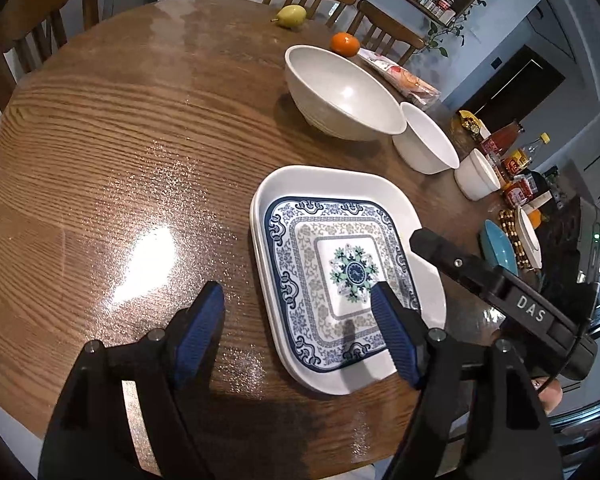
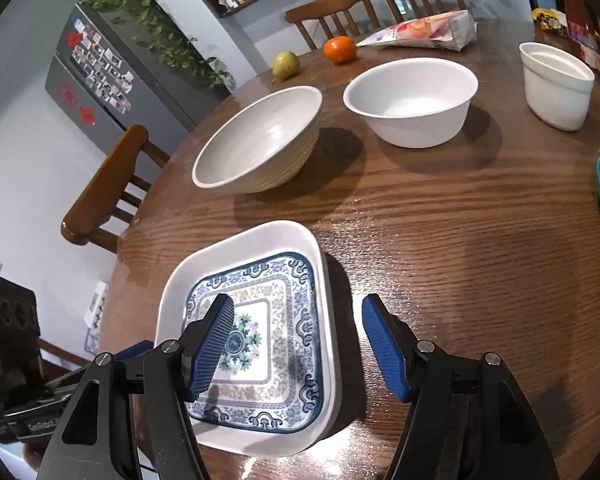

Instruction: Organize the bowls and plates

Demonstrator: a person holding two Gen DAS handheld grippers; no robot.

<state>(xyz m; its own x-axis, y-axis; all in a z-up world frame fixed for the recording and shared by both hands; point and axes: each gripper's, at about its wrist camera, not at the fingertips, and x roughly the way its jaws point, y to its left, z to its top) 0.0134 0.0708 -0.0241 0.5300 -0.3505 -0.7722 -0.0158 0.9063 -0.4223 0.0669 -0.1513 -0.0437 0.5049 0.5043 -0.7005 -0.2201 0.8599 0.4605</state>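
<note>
Plates: patterned plate [image 1: 332,268] nested inside the white square plate [image 1: 300,184], the pair resting near my edge of the round table [image 1: 100,160].
Bowls: ribbed bowl [image 2: 260,140], white bowl [image 2: 412,100] and small cup-shaped bowl [image 2: 556,84] stand apart in a row toward the far edge, not yet stacked.
Left tongs [image 1: 300,328]: jaws apart and empty; my one finger hangs over the patterned plate, the other over bare wood beside the stack's rim.
Right tongs [image 2: 300,348]: jaws apart and empty, straddling the opposite rim, one finger above the pattern, one over the wood.
Hand pose: both of my tools slant steeply downward toward the plates from my edge, converging on the stack from either side.
Risk 1: my two tools crowd the same stack; I judge they could knock together.
Risk 2: closing on the smooth rim may slide the stack across the glossy wood toward the near edge.
Bystanders: pear [image 2: 286,65], orange [image 2: 340,49] and a snack packet [image 2: 428,32] lie along the far edge.
</note>
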